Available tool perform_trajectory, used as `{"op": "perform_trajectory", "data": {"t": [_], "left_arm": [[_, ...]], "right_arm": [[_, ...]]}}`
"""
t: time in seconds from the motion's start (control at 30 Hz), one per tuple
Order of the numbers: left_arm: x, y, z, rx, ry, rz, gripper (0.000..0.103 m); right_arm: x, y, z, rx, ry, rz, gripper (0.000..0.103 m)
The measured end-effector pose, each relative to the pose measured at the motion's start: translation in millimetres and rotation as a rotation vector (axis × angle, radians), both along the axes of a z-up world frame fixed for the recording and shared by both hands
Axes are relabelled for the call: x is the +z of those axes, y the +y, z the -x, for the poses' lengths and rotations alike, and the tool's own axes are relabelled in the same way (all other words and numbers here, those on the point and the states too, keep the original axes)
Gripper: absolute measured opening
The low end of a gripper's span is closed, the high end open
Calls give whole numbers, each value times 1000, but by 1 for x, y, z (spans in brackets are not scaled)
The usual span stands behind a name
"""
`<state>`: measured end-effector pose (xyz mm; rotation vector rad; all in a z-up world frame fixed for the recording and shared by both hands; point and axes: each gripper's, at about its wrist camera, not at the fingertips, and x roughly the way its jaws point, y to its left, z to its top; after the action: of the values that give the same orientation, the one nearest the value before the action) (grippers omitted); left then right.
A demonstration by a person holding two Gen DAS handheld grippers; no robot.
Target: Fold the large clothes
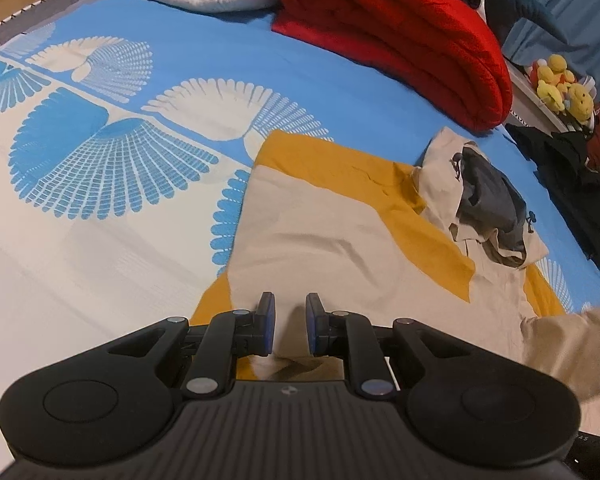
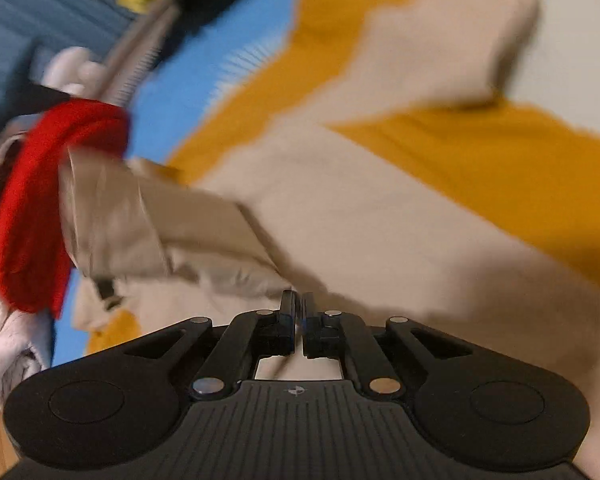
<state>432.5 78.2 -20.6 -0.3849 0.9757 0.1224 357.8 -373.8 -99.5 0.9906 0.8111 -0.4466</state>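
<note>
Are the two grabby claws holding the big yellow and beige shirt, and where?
The left gripper has a fold of the beige and mustard garment between its pads. The right gripper is shut; the blur hides whether it pinches any cloth.

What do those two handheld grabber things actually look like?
Both alike: the left gripper and right gripper are matte black plastic with a ribbed body, two round lobes, silver pivot pins, and blue-faced pads on the fingers. No hands, sleeves or cables show.
</note>
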Motion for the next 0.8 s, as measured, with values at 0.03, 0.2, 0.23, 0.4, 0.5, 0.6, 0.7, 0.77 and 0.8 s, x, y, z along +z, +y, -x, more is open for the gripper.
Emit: {"op": "perform_trajectory", "data": {"t": [0.03,0.2,0.23,0.4,0.5,0.6,0.7,0.77,0.8], "left_arm": [[-1,-1,0,-1,1,-1,25],[-6,-7,-3,-13,12,3,27],[-7,-8,-3,-17,14,4,27],[-13,-7,-5,-17,29,19,27],[-13,-7,-5,-17,31,19,27],[-14,-8,-6,-21,35,21,28],[-18,-7,-7,-22,50,39,36],[-21,-7,-6,-19,65,67,36],[-23,-7,-7,-18,72,74,36]], "right_arm": [[-2,0,1,-1,5,0,4],[5,-1,-4,49,-19,33,33],[6,-2,-6,58,-12,55,35],[4,-21,-14,38,18,30,36],[-5,-34,-16,-4,30,-13,26],[4,-37,-17,-22,-22,18,1],[29,-32,-14,-28,-160,106,1],[38,-33,-13,-37,-197,139,1],[37,-35,-13,-48,-179,136,3]]}}
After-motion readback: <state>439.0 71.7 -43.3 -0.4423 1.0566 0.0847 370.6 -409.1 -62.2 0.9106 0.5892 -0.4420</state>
